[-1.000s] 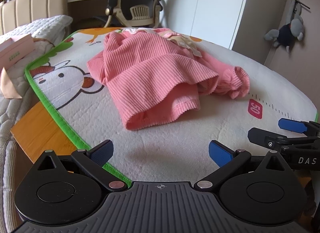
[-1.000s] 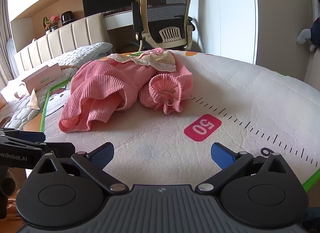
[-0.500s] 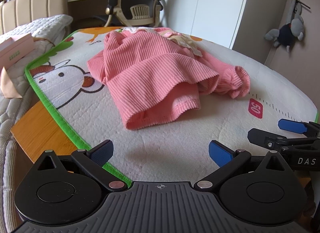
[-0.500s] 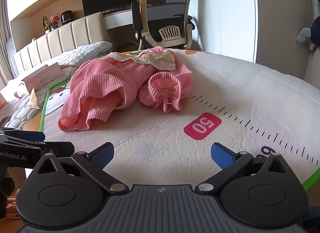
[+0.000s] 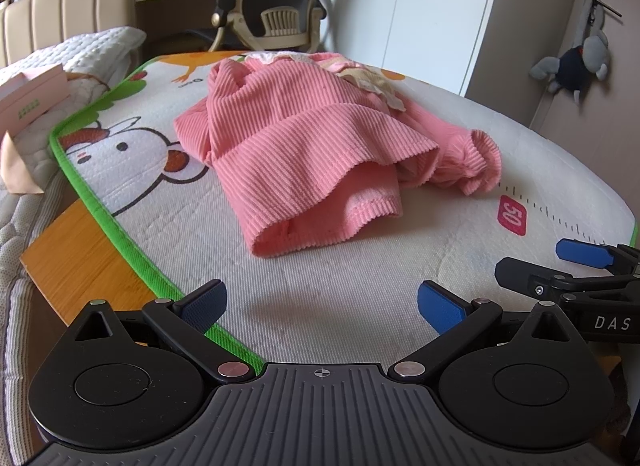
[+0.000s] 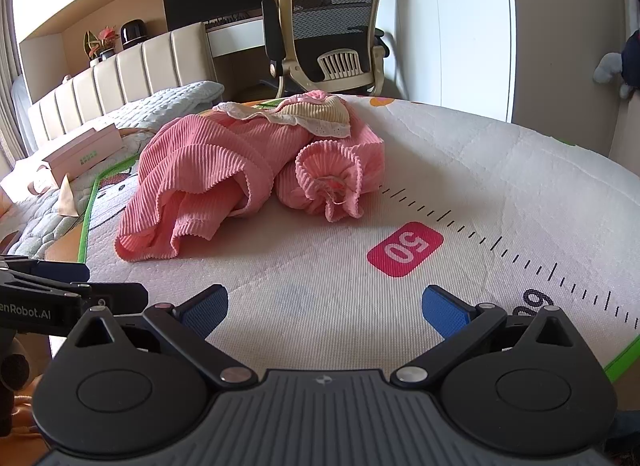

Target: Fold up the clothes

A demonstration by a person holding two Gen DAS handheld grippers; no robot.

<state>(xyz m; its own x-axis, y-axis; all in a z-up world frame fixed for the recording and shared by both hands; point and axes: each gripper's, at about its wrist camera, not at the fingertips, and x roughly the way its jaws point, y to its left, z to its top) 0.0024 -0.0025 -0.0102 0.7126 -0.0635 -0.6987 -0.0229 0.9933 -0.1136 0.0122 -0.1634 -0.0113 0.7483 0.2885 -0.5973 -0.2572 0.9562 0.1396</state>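
On the white mat (image 6: 460,193) in front of you, a pink badge (image 6: 405,248) reads "50" beside a printed ruler scale, with black digits that look like "60" (image 6: 538,300) further along the same scale, partly cut off. Your right hand-held gripper (image 5: 568,266), seen from the left wrist camera, carries the white letters "DAS", while your left hand-held gripper (image 6: 60,290), seen from the right wrist camera, shows "enRobot.AI", its start cropped by the frame edge. Green print on the pink box (image 6: 86,147) is too small to read.
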